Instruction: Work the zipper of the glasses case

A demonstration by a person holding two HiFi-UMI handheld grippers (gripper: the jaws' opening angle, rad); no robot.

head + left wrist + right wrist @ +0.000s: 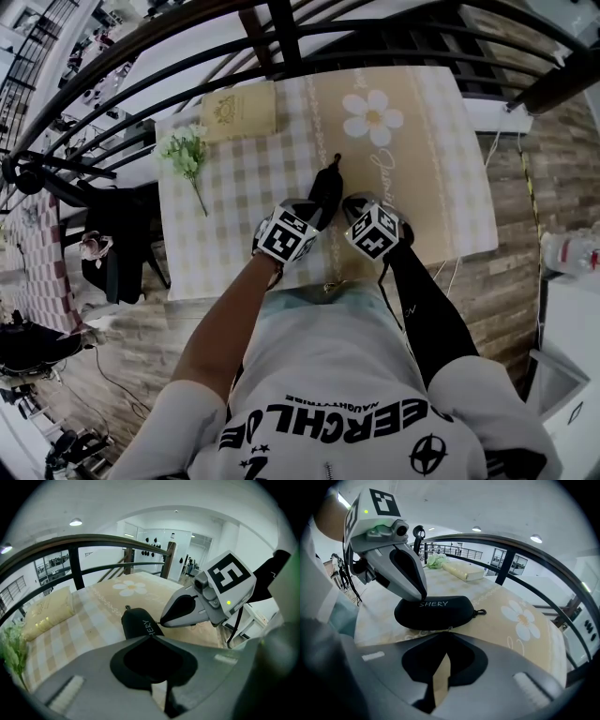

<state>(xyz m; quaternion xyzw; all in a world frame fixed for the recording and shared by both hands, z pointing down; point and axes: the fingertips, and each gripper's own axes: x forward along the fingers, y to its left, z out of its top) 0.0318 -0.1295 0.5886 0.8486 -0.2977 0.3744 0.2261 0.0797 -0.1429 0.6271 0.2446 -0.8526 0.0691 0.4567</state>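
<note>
the black glasses case (326,187) is laid on the tablecloth (225,216), its long axis running away from the person. its top is pressed by the left gripper (424,597), jaws closed. the zipper pull (450,629) at its right-hand seam appears to be pinched by the closed right gripper (162,620).

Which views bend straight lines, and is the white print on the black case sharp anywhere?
Head view: the railing bows strongly, fisheye. Right gripper view: the glasses case is sharp, its print readable. Left gripper view: dark rounded corners, print partly hidden, ceiling lamp is overexposed.
</note>
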